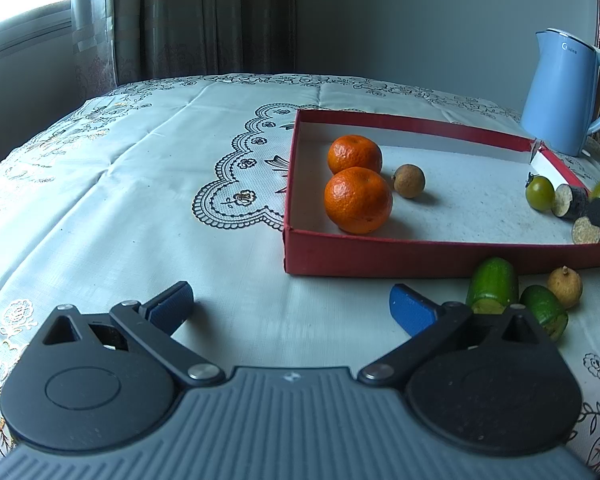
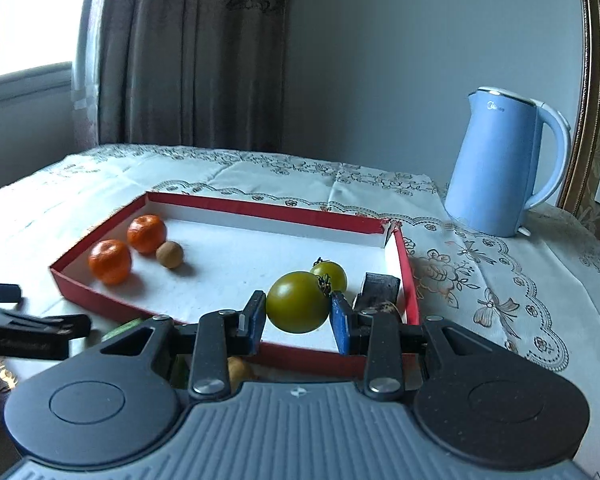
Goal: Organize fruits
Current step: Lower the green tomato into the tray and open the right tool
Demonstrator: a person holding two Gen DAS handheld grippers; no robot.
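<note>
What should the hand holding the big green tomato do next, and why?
Probably lower it a little and open the fingers. The right gripper is shut on the green tomato, which already sits over the red box, beside a smaller green tomato. The oranges lie at the box's other end, so the spot looks free.

Right gripper clasping a green tomato over the red tray

Inside the tray, two oranges are sitting beside a brown longan; a blue kettle is standing on the surface beyond.
</note>
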